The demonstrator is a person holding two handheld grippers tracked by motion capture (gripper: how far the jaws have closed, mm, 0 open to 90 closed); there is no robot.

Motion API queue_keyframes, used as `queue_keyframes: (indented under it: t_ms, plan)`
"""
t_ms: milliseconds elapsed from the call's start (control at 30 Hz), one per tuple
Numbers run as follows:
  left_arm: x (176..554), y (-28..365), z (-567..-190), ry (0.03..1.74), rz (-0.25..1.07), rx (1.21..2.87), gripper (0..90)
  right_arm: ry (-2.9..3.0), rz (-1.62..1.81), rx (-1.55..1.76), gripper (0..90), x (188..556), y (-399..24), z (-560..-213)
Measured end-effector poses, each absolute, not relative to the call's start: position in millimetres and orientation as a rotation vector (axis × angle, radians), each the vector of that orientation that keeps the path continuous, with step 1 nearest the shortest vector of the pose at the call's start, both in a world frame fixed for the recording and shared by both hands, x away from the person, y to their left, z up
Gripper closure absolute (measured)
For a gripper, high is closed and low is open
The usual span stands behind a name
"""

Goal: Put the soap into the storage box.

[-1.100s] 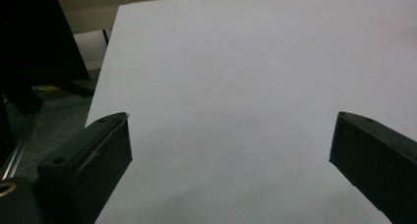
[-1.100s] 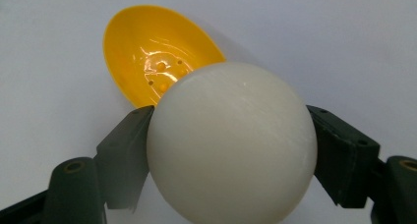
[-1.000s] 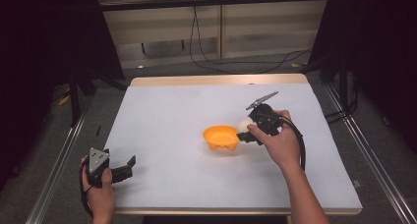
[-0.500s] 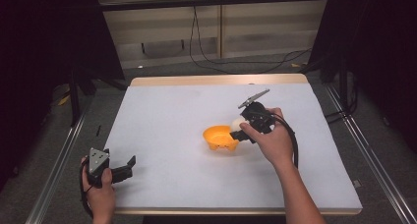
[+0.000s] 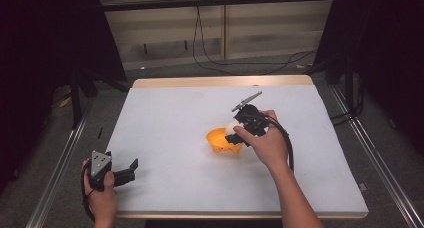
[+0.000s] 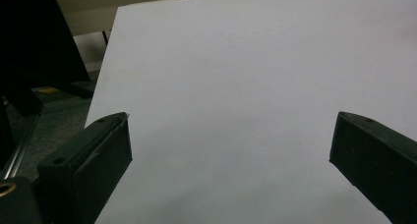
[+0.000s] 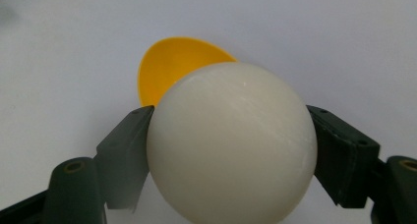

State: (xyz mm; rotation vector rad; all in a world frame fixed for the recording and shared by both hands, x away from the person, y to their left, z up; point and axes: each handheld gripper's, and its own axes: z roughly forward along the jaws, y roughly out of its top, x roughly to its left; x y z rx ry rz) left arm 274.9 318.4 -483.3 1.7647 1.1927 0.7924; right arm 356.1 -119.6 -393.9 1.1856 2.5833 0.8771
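The ball is white, smooth and round, and it sits clamped between the two black jaws of the right gripper, one pad pressed on each side of it. In the right gripper view it bulges out ahead of the jaws and hides most of what lies beyond them. Just past the ball, farther along the line of the jaws, is the orange bowl; its hollow faces the camera and its near edge is covered by the ball. Whether ball and bowl touch cannot be told.

In the high view the right gripper is held in the right hand, tilted down toward the bowl, with the ball showing as a pale spot at the jaw tips over the bowl's rim on the gripper's side. The bowl stands on the white table, about mid-table.

The left gripper is well apart from the bowl, near the table's near left corner, held low in the left hand and pointing across the table. Its jaws stand wide apart; in the left gripper view nothing but bare white table lies between and ahead of them.
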Motion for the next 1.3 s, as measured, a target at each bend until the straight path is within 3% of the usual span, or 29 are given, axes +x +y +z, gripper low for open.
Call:
queue_keyframes:
  t_ms: [1300]
  plan:
    - [274.8, 316.6, -483.3, 1.182, 0.805, 1.790, 2.0, 2.406, 0.795, 1.450, 24.2, 365.1, -91.1, -418.7]
